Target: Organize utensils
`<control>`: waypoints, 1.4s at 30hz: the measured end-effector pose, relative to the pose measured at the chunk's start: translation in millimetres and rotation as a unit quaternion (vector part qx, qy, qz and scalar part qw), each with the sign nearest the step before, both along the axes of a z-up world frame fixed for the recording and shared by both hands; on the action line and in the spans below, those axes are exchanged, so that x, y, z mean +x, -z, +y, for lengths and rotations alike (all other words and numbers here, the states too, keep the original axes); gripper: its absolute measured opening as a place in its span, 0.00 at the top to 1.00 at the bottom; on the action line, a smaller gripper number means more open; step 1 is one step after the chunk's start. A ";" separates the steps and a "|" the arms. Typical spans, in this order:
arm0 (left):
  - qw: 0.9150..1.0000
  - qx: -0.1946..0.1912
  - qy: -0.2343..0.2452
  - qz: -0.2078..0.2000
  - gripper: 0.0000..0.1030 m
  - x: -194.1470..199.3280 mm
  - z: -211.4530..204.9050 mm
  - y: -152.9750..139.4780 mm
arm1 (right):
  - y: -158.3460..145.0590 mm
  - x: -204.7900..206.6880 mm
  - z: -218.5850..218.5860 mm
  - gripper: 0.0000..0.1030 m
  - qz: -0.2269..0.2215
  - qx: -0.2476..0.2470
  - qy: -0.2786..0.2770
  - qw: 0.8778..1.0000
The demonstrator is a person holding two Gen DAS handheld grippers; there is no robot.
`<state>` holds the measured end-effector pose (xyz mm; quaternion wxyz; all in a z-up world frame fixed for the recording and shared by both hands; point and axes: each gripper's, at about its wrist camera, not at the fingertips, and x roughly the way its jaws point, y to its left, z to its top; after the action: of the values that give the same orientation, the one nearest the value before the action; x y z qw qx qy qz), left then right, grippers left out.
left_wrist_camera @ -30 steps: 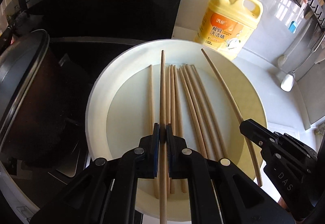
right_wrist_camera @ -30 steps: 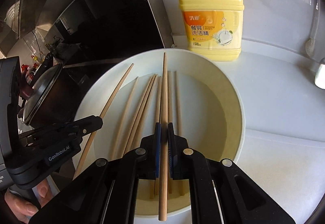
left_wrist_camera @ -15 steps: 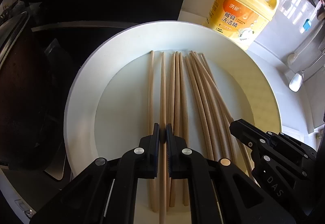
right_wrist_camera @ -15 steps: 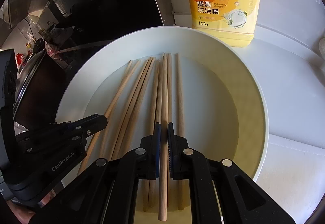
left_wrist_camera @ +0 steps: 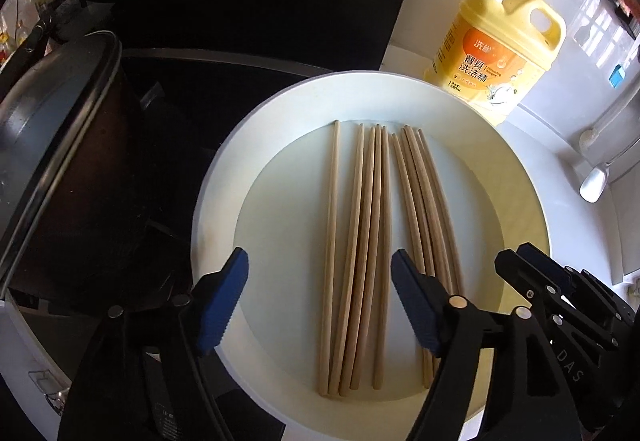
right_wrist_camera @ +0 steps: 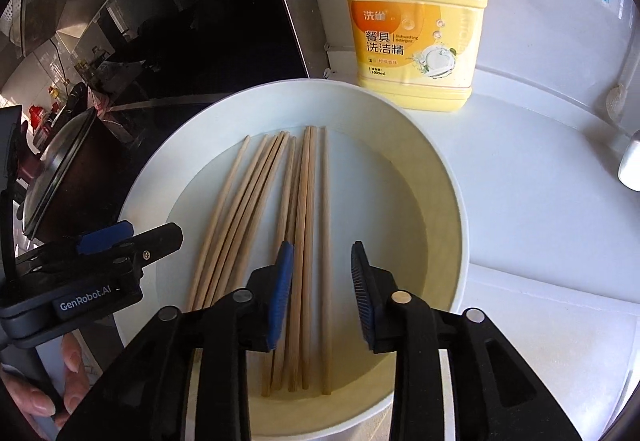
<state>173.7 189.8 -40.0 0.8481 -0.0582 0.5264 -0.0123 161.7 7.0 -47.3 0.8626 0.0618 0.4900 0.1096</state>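
Chopsticks lying loose in a white bowl, both grippers open above them

Chopsticks (left_wrist_camera: 362, 253), wooden and pale, lie side by side on the flat floor of a wide white bowl (left_wrist_camera: 216, 201), their tips pointing away from me. One stick lies slightly apart on the left of the bunch; the rest fall into two loose groups that touch or overlap. My left hand-held gripper (left_wrist_camera: 320, 297) hangs over the near ends with its blue-padded jaws spread wide; they have just been opening, and the sticks between them lie free, touched by neither pad. My right hand-held gripper (right_wrist_camera: 322, 293) has its jaws parted more narrowly, also just opened, with a few sticks lying untouched below the gap. In the right wrist view, fingers of my left hand (right_wrist_camera: 56, 381) curl around the handle of the left tool. The bowl sits on a white desk (right_wrist_camera: 540, 209). Behind it stands a yellow dish-soap jug (right_wrist_camera: 416, 29) with a pump top. A dark lidded pot (left_wrist_camera: 60, 169) sits to the left, on a black stovetop (left_wrist_camera: 192, 89).
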 end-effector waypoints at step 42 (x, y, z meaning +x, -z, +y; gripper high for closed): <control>0.998 0.049 -0.025 -0.002 0.06 -40.7 4.2 -45.2 | -38.0 -33.4 -24.7 0.35 0.011 0.011 0.025 1.000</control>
<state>133.0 194.0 5.1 0.8512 -0.0295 0.5229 0.0347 128.4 -17.7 -9.3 0.8590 0.0845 0.4964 0.0922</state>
